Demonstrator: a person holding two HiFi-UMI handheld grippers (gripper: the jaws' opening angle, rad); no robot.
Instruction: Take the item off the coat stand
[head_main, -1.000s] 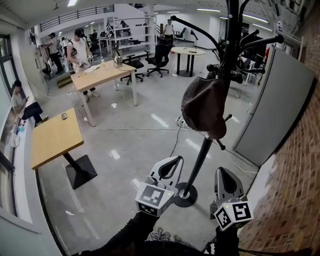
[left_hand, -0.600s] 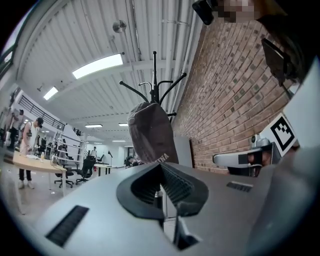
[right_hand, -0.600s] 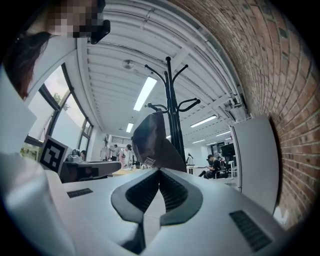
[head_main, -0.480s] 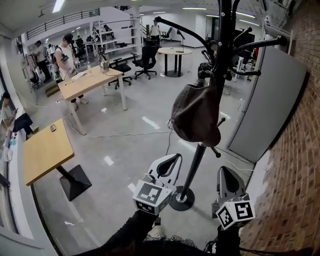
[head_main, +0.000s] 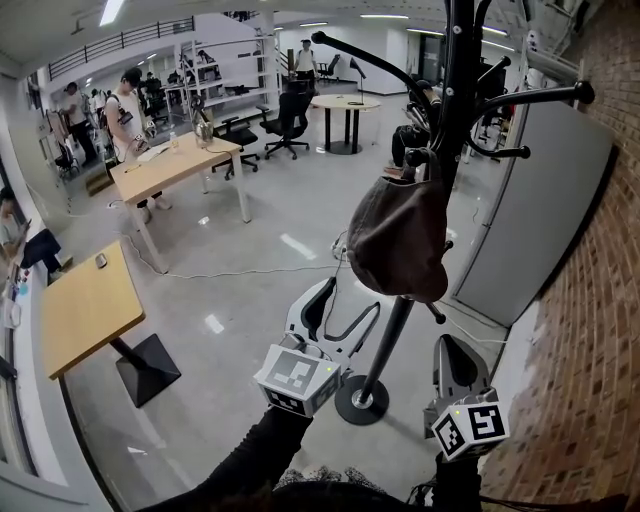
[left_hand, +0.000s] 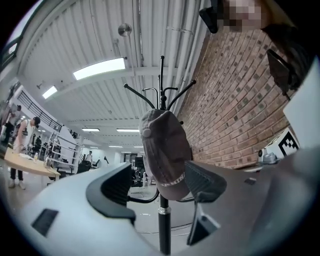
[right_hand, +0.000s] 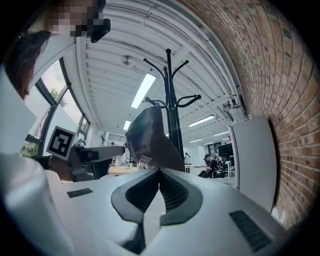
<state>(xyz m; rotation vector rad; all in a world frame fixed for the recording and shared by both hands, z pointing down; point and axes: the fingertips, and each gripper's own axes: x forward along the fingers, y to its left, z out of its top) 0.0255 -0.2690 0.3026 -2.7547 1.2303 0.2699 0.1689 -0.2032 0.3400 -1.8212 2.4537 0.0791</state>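
Note:
A brown-grey cap (head_main: 400, 240) hangs on a hook of the black coat stand (head_main: 455, 90). My left gripper (head_main: 338, 308) is below and left of the cap. Its jaws have just been opening, and they are now open with nothing between them. In the left gripper view the cap (left_hand: 165, 155) and the stand's pole (left_hand: 164, 225) show ahead, through the gap of the left gripper (left_hand: 160, 185). My right gripper (head_main: 455, 362) stays low, right of the pole, shut and empty. In the right gripper view the cap (right_hand: 147, 135) hangs above the right gripper (right_hand: 160, 172).
The stand's round base (head_main: 362, 400) rests on the grey floor. A brick wall (head_main: 590, 380) and a grey panel (head_main: 530, 220) stand close on the right. Wooden tables (head_main: 90, 300) (head_main: 175, 160) are at the left, with people, chairs and shelves further back.
The left gripper has risen towards the cap and its jaws have gone from shut to open. The right gripper has hardly moved.

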